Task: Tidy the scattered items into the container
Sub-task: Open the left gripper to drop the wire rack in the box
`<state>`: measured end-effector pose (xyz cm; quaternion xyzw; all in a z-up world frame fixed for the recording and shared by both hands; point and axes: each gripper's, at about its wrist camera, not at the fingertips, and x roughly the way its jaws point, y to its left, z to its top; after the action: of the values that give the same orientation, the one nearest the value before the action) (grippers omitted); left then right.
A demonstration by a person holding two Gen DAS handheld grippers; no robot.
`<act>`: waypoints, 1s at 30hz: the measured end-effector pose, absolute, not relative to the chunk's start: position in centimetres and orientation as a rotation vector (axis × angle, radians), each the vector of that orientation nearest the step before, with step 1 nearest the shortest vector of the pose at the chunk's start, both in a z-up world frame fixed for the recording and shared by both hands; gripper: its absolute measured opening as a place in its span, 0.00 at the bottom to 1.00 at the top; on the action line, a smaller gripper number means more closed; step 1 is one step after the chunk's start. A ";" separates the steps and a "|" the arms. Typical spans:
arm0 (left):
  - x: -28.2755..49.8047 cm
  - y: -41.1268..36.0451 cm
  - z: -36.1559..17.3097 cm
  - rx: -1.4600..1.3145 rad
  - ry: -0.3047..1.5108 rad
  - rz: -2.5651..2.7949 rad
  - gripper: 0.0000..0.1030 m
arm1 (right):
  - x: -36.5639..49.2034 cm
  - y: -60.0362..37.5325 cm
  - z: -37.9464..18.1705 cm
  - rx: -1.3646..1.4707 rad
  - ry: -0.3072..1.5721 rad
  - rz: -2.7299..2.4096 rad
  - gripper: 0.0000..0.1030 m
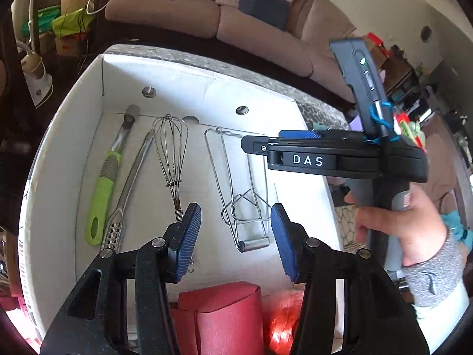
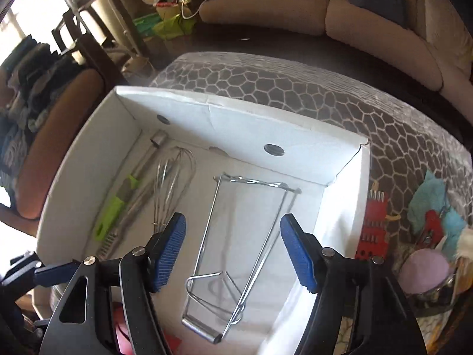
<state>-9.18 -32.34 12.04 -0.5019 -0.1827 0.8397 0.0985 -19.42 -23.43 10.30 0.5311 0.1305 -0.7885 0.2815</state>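
White cardboard box (image 1: 88, 112) sitting on grey honeycomb-patterned cloth (image 2: 295, 88). Lying inside, left to right: green-handled corer (image 1: 103, 189), perforated steel tool (image 1: 130, 183), wire whisk (image 1: 171, 153), bent-wire hanger (image 2: 236, 251). Left gripper (image 1: 236, 230) hovering half-open, ribbed blue pads gripping nothing. Right gripper (image 2: 233, 251) standing wide above hanger, touching nothing; "DAS" showing on side.

One white box (image 1: 183, 77); inside: one whisk (image 1: 171, 148), one green-handled peeler (image 1: 103, 189), one slotted utensil (image 1: 130, 183), one wire tool (image 1: 236, 183).
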 end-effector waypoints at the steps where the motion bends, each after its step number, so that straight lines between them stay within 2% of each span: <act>1: -9.6 -31.8 11.5 -1.513 -0.522 2.474 0.47 | -19.2 -23.5 10.4 1.422 0.395 -2.113 0.67; 3: -10.4 -30.5 10.4 -1.559 -0.472 2.445 0.47 | -18.5 -23.2 11.6 1.387 0.396 -2.102 0.67; 7: -12.3 -27.7 8.1 -1.638 -0.359 2.429 0.48 | -17.3 -20.6 15.2 1.283 0.238 -2.107 0.69; 8: -13.0 -27.1 7.5 -1.656 -0.354 2.428 0.48 | -17.1 -19.5 16.0 1.258 0.198 -2.123 0.71; 10: -14.3 -26.2 6.2 -1.723 -0.326 2.431 0.48 | -17.0 -17.4 17.4 1.222 0.111 -2.128 0.80; 16: -16.5 -23.9 4.0 -1.871 -0.064 2.499 0.48 | -16.8 -12.4 18.8 1.186 0.007 -2.164 0.80; 19: -17.1 -23.1 2.7 -1.913 0.007 2.503 0.48 | -16.9 -10.8 18.0 1.197 -0.032 -2.170 0.80; 20: -17.3 -22.9 2.3 -1.928 0.025 2.508 0.51 | -17.0 -10.4 17.6 1.205 -0.047 -2.168 0.80; 22: -17.6 -23.0 1.4 -1.956 0.032 2.522 0.57 | -16.9 -9.8 16.8 1.218 -0.083 -2.152 0.80; 25: -17.7 -23.9 0.5 -1.998 0.023 2.571 0.56 | -16.5 -9.5 16.0 1.226 -0.090 -2.133 0.80; 30: -17.2 -27.8 -0.5 -2.045 -0.225 2.616 0.57 | -15.7 -9.7 15.6 1.219 -0.066 -2.120 0.80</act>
<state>-17.16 -27.82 -0.53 -0.6119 -0.0672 0.7826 -0.0930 -15.71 -9.72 15.55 0.4685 -0.0254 -0.8148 0.3405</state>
